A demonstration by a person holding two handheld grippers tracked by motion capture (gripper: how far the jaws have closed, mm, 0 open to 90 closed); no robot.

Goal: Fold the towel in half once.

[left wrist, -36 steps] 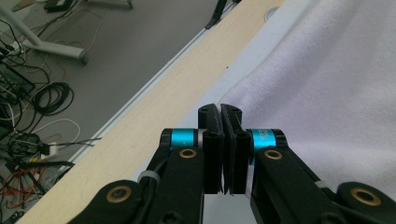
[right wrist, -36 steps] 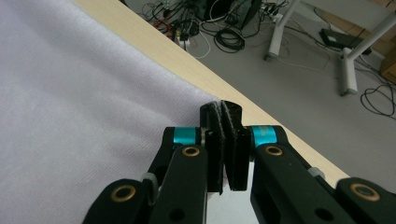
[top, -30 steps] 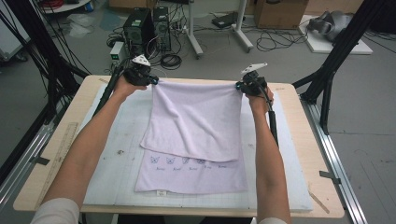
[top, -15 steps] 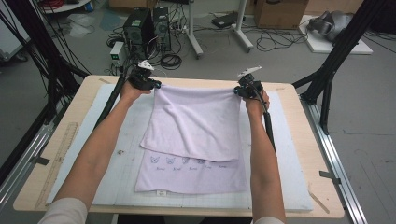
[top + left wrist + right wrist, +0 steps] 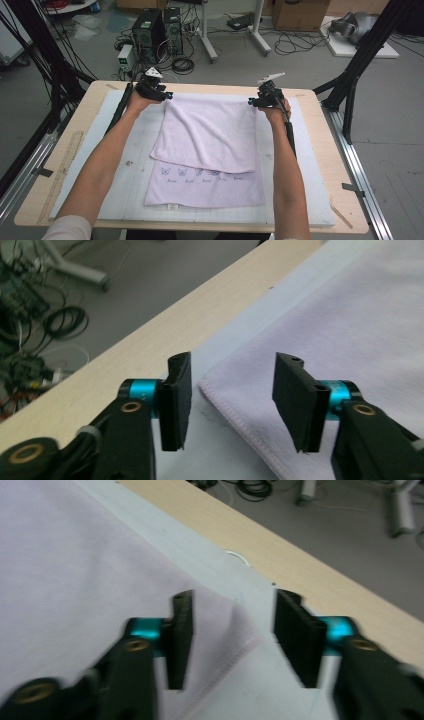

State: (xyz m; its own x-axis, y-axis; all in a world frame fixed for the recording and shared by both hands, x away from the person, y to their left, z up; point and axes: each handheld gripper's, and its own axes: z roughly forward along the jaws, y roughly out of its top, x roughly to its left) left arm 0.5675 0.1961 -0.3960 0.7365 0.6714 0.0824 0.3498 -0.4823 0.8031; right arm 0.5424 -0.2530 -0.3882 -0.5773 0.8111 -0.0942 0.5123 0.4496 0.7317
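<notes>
On the table (image 5: 320, 150) a white mat (image 5: 120, 150) carries the lilac towel (image 5: 210, 132), folded and lying flat. Left gripper (image 5: 162, 95) and right gripper (image 5: 254, 102) stand at its far corners; their jaws have just been opening, each corner lying loose between them, not pressed

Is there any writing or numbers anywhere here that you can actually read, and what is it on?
Nothing here can be read for certain.
Towel: a row of small blue butterfly figures with a word under each, too small to read.
Small tag on the towel's near hem: too small to read.
Ruler on the table's left edge: marks too blurred to read.
</notes>
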